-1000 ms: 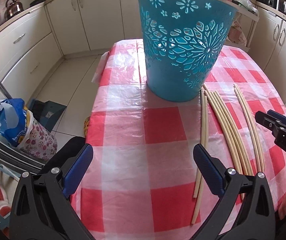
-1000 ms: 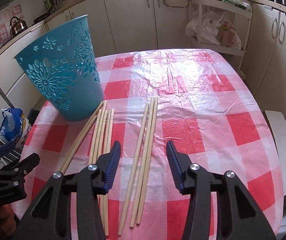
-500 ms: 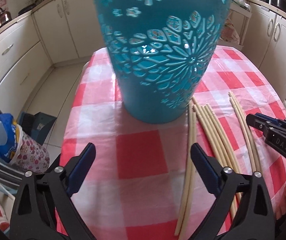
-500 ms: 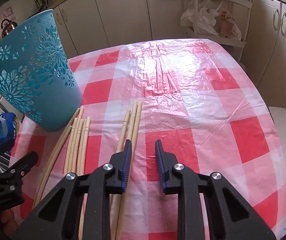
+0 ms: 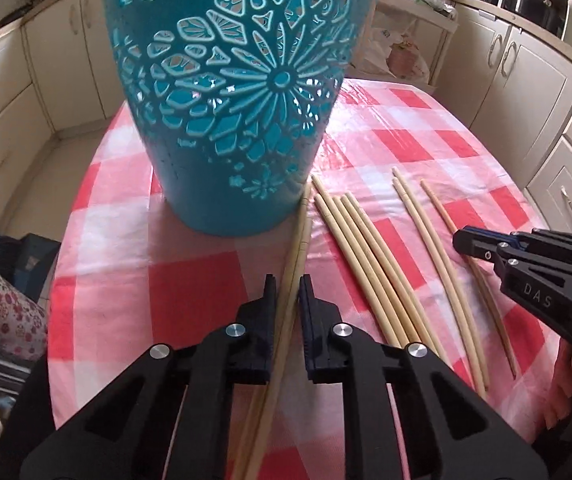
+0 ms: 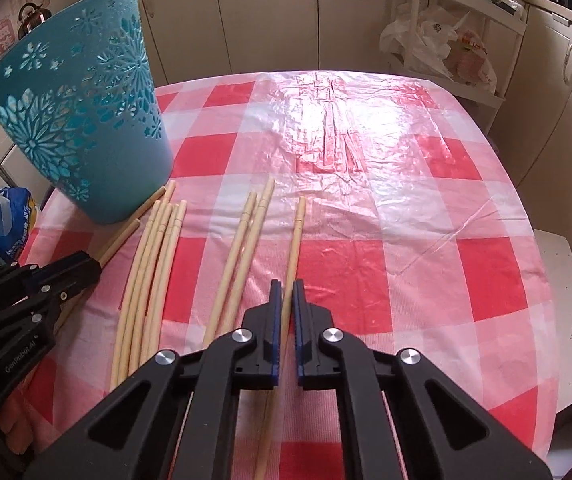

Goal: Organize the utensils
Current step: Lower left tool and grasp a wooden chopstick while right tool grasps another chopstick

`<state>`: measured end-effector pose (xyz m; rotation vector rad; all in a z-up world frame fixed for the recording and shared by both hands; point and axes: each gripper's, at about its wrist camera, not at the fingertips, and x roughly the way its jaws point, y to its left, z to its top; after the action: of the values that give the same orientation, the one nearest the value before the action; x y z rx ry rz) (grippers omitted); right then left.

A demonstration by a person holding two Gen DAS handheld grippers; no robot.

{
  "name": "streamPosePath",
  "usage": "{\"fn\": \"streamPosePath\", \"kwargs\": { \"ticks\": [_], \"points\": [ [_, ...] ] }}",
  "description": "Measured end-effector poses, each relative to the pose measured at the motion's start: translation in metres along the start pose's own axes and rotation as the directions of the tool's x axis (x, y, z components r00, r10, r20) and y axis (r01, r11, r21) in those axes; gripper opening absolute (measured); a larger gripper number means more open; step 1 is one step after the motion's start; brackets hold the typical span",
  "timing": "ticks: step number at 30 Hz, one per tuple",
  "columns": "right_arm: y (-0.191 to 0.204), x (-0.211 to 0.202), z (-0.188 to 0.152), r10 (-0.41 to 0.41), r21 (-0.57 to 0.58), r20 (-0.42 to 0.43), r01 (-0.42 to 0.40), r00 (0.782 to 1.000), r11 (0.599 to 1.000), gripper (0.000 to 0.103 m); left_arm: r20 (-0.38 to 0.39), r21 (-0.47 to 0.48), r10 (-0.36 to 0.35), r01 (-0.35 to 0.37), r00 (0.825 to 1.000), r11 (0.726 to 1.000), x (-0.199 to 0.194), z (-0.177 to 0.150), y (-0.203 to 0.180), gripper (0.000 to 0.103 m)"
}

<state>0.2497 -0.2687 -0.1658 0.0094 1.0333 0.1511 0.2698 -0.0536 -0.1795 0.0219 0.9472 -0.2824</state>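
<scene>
Both sets of jaws have just been closing, and each has a stick between them. The left gripper (image 5: 288, 280) is pinched down on the pair of chopsticks (image 5: 300, 240) lying closest to the basket; the right gripper (image 6: 283, 285) is clamped on the single chopstick (image 6: 294, 248) at the far right of the row. Both grips sit partway along the sticks, with long ends sticking out ahead of the jaws and back under them.

For doing this bit well, I'd say lift straight up first so the tips don't drag on the plastic-covered checked cloth (image 6: 426, 184) over the worktop, then tip the sticks toward upright before going for the opening. The left pair is two sticks in one pinch, so one could slip out if the wrist rolls too fast.

The teal basket (image 5: 237, 100) stands right ahead of the left jaws, its base just about touching the tips of that pair, so it's the obvious thing to bump on the way up. Between the two grippers lie the loose bundle (image 5: 366, 264) and two more sticks (image 6: 241, 252), which a low swing could scatter. Further out are the kitchen cabinets (image 6: 269, 12) and a rack with plastic bags (image 6: 438, 44), well out of reach.
</scene>
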Motion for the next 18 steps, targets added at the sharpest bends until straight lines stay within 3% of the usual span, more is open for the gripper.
{"fn": "streamPosePath", "kwargs": {
  "ticks": [7,13,18],
  "points": [
    [0.002,-0.02,-0.026,0.025,-0.028,-0.048,-0.026,0.999,0.999,0.006,-0.015,-0.105,-0.061,0.059,0.998,0.993,-0.025,-0.036,-0.001,0.009],
    [0.001,-0.015,-0.02,0.021,-0.04,-0.039,-0.023,0.999,0.999,0.012,0.003,-0.099,-0.033,0.033,0.999,0.995,-0.029,-0.017,0.008,0.021],
    [0.005,-0.009,-0.014,-0.004,-0.073,-0.021,0.003,1.0,0.997,0.012,-0.001,-0.042,-0.016,0.016,1.0,0.999,-0.013,0.005,0.002,0.022]
  ]
}}
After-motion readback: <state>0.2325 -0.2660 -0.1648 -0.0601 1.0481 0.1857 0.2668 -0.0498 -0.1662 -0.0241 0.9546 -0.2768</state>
